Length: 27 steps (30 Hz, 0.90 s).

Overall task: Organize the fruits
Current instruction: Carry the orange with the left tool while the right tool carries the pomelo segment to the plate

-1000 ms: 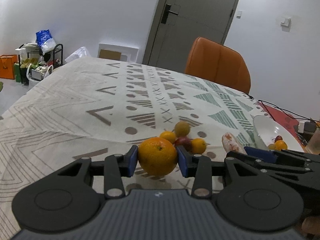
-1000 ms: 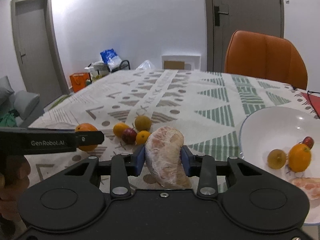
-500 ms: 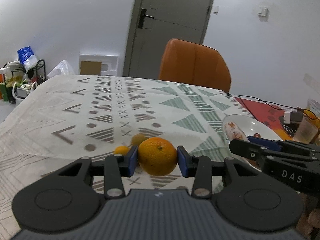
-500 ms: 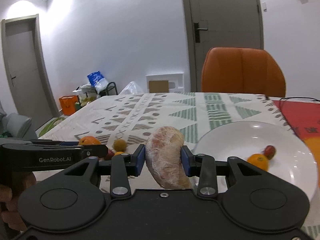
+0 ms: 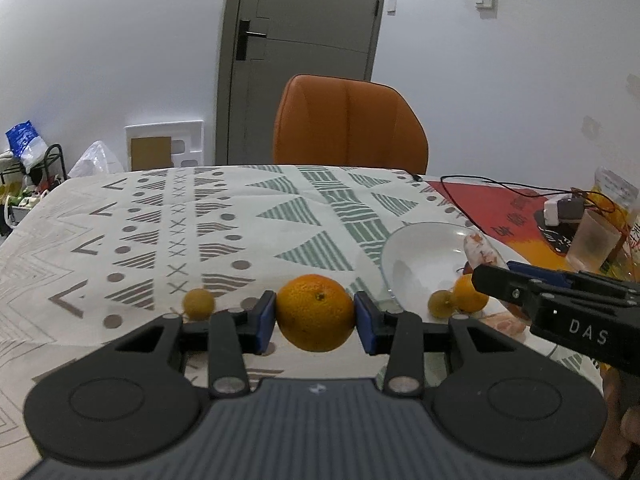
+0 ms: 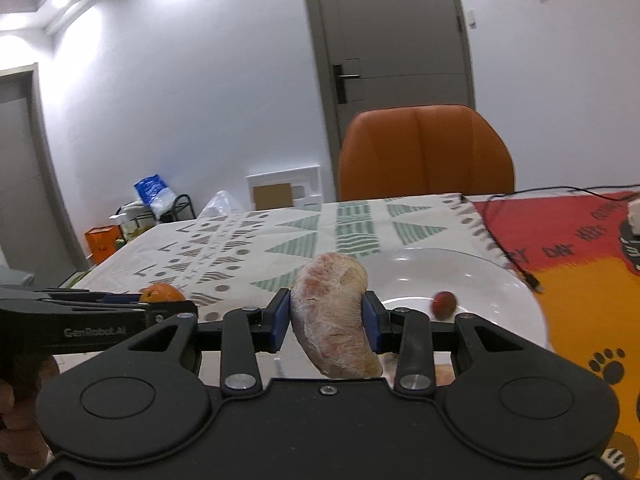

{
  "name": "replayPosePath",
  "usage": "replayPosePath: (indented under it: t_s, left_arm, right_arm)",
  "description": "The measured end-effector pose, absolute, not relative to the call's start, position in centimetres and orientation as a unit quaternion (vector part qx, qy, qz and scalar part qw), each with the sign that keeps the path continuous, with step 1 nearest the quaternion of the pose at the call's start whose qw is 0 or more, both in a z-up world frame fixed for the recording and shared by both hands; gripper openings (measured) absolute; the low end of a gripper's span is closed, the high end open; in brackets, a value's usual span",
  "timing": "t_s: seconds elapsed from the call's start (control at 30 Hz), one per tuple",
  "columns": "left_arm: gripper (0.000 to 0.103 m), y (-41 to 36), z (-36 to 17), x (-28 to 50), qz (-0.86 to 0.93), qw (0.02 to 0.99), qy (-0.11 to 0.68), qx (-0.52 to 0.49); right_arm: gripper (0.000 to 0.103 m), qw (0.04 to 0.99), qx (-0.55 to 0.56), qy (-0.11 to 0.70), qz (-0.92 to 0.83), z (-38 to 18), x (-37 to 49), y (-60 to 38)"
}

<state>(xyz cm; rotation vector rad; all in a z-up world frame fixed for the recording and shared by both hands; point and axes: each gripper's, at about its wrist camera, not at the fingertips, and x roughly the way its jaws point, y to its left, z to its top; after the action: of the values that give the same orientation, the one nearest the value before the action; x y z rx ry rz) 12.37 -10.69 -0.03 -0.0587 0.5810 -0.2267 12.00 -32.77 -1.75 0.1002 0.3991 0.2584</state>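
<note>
orange (image 5: 315, 318) clamped in left gripper (image 5: 315, 322) fingers, above the surface, plate (image 5: 420, 240) just right-ahead | peeled segment (image 6: 334, 312) pinched in right gripper (image 6: 329, 320), long axis near upright, at plate rim, right hand nearer | plate: 4 fruits visible; 1 yellow fruit (image 5: 199, 303) left on cloth

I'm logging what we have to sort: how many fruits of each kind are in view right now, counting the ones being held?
Oranges: 2
Small yellow-green fruits: 2
Small red fruit: 1
Peeled segments: 2
Total: 7
</note>
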Motion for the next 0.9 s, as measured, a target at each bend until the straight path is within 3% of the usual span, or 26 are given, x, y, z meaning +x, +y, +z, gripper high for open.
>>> replayPosePath:
  t_s: [0.9]
  left_arm:
    - [0.041,-14.6,-0.1,14.5,-0.139,0.949,0.282,-0.013]
  right_arm:
    - [0.036,0.976,0.068,0.195,0.075,-2.4,13.7,-37.6]
